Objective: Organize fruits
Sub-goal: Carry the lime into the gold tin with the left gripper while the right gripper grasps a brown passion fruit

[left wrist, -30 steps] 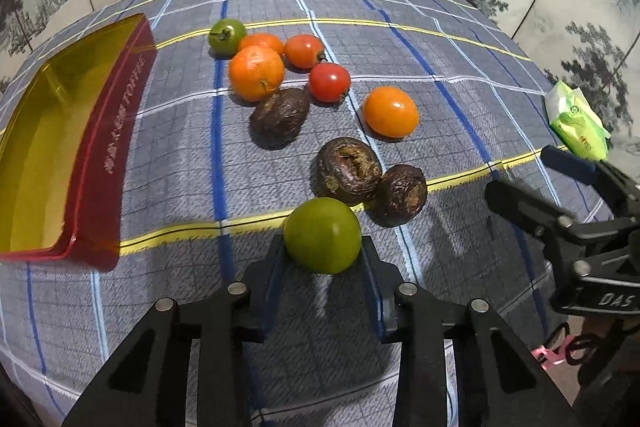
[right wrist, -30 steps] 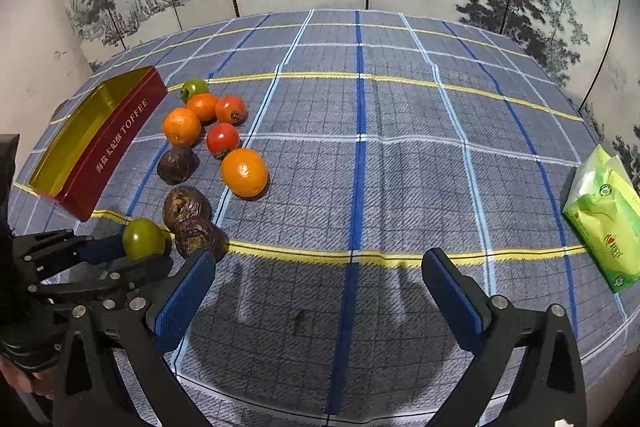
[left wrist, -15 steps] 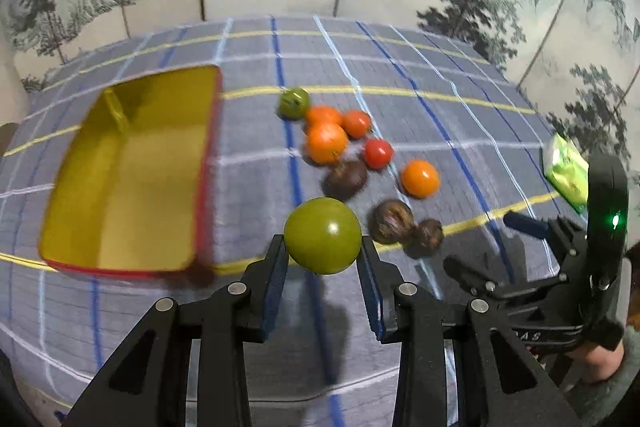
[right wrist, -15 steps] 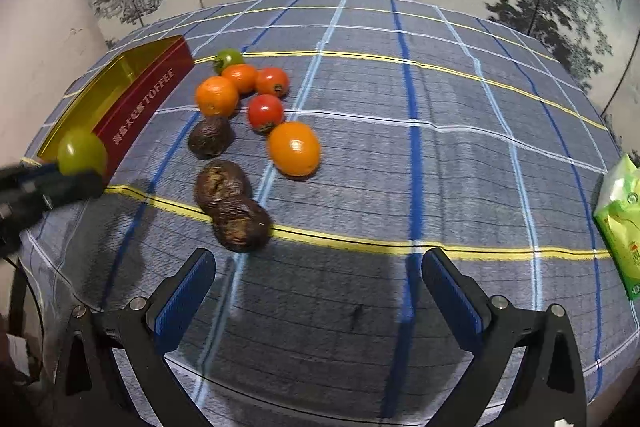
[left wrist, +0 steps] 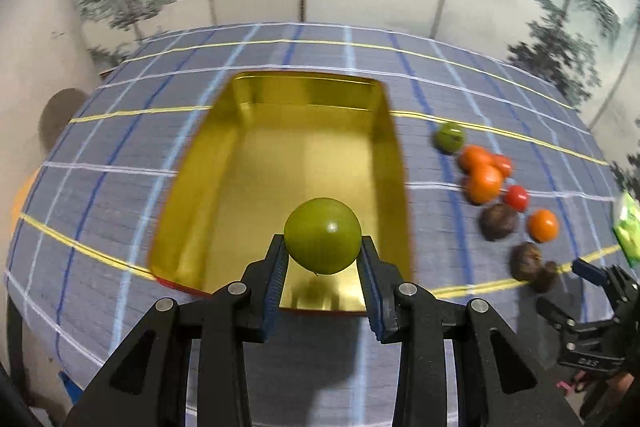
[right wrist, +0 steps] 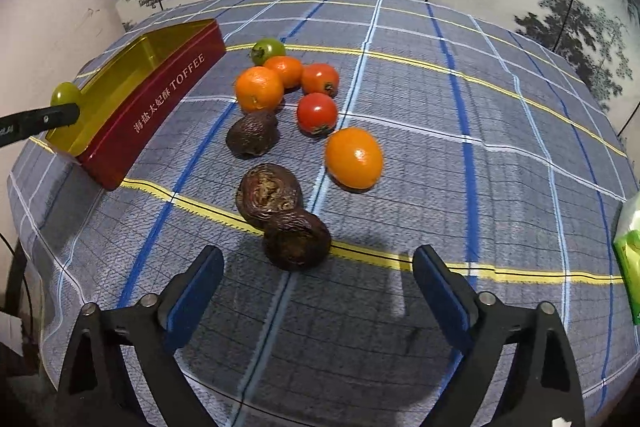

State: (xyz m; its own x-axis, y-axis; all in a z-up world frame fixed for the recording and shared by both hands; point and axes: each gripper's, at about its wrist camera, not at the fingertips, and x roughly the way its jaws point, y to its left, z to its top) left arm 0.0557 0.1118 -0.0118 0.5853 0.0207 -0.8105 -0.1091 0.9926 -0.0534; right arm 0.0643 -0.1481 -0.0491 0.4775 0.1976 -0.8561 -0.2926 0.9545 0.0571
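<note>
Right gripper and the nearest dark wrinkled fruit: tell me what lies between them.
Only bare checked tablecloth separates the right gripper from the nearest dark wrinkled fruit, in the right wrist view.

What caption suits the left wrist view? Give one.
Left gripper carries a green fruit above the open gold-lined toffee tin.

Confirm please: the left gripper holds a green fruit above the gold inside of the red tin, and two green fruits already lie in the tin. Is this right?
One part is wrong: the red tin holds no fruit yet, as the left wrist view shows. The left gripper does hold the green fruit above its gold inside.
</note>
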